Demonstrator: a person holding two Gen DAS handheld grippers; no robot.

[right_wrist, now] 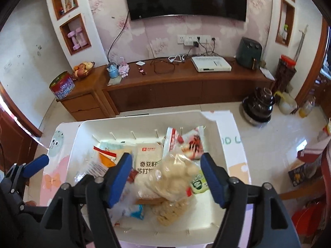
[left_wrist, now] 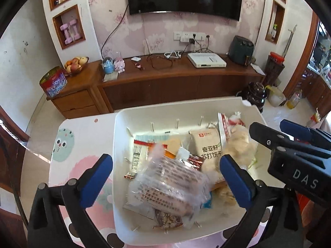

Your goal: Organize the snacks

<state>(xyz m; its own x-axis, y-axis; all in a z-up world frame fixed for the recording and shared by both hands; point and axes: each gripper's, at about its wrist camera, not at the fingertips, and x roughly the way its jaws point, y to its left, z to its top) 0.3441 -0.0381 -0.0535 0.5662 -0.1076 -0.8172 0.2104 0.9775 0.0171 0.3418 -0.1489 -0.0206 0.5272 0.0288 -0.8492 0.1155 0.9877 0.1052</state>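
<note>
A white bin (left_wrist: 121, 144) (right_wrist: 219, 144) on the small table holds several snack packs. In the left wrist view a clear bag with red print (left_wrist: 171, 184) is blurred, between my open left gripper's (left_wrist: 165, 165) fingers and over the pile. A beige cracker pack (left_wrist: 209, 144) (right_wrist: 148, 155) lies in the middle. A clear bag of pale round snacks (right_wrist: 175, 173) (left_wrist: 238, 144) lies between the fingers of my open, empty right gripper (right_wrist: 165, 163), which also shows in the left wrist view (left_wrist: 269, 132).
The bin sits on a table with a pink cartoon cover (left_wrist: 82, 144). Beyond it stands a wooden TV cabinet (left_wrist: 165, 82) with a fruit bowl (left_wrist: 75, 64), a tin (left_wrist: 53, 84) and a white box (left_wrist: 206, 60). A dark pot (right_wrist: 258, 105) stands on the tiled floor.
</note>
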